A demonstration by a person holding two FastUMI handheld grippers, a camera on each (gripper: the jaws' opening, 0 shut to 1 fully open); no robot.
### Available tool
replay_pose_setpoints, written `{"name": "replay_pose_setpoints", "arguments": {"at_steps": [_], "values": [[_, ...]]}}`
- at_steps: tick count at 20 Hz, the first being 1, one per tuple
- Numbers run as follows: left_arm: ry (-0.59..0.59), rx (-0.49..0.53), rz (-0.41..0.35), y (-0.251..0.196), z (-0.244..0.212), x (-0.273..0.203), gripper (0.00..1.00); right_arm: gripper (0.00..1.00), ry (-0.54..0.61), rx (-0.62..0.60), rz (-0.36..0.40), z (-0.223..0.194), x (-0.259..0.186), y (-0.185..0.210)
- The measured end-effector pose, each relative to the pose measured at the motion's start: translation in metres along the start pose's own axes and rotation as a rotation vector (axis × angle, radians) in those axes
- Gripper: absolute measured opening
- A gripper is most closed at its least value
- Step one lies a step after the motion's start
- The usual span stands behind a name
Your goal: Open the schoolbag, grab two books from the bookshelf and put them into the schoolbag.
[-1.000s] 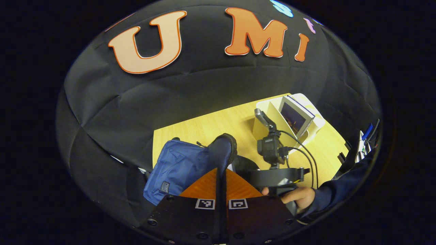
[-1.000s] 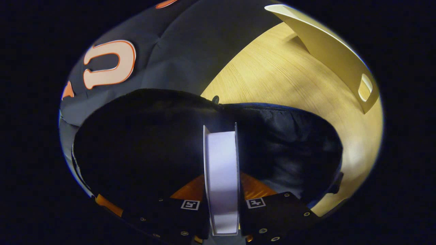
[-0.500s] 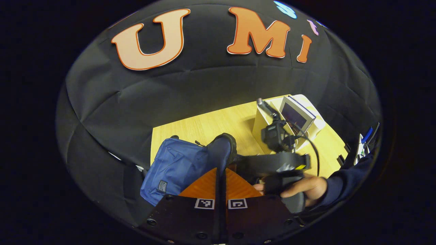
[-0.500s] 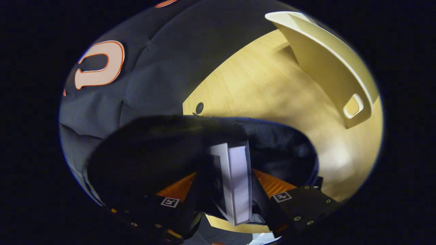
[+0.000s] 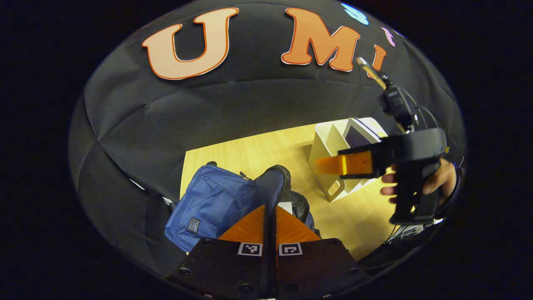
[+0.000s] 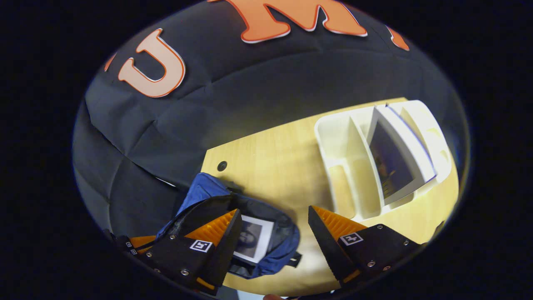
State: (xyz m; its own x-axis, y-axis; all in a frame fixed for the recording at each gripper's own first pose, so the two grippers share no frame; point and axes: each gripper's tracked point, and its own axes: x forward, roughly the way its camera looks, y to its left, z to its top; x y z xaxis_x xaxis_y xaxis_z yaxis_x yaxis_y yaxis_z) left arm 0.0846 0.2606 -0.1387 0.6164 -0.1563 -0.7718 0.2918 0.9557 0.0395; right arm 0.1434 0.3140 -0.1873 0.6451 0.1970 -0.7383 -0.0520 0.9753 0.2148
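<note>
Schoolbag (image 6: 275, 246) with book (image 6: 252, 238) lies below spread right fingers (image 6: 227, 233).

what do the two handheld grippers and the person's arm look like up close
Each gripper has a black body with small screws and two square black-and-white tags, as on the left gripper and right gripper. In the left gripper view the right one carries a small camera on top with black cables, and a black handle. The sleeve is dark.

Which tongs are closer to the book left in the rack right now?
Right. The right tongs hang open beside the rack holding the book; the left tongs are shut on the schoolbag flap.
</note>
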Motion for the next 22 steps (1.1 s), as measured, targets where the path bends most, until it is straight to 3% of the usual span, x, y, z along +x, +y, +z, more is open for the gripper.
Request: {"name": "replay_pose_setpoints", "arguments": {"at_steps": [3,9,16,22], "values": [[0.002,-0.017,-0.007,-0.004,-0.003,0.003,0.00,0.96,-0.039,-0.078,-0.062,0.020,-0.035,-0.033],[-0.012,-0.045,-0.003,-0.007,-0.004,0.004,0.00,0.97,-0.022,-0.208,-0.179,0.057,-0.063,-0.099],[-0.024,-0.089,-0.011,-0.006,-0.011,0.005,0.00,0.97,0.069,-0.248,-0.278,0.091,-0.049,-0.163],[-0.020,-0.099,-0.023,-0.009,-0.016,0.008,0.00,0.89,0.216,-0.223,-0.325,0.078,-0.010,-0.192]]}}
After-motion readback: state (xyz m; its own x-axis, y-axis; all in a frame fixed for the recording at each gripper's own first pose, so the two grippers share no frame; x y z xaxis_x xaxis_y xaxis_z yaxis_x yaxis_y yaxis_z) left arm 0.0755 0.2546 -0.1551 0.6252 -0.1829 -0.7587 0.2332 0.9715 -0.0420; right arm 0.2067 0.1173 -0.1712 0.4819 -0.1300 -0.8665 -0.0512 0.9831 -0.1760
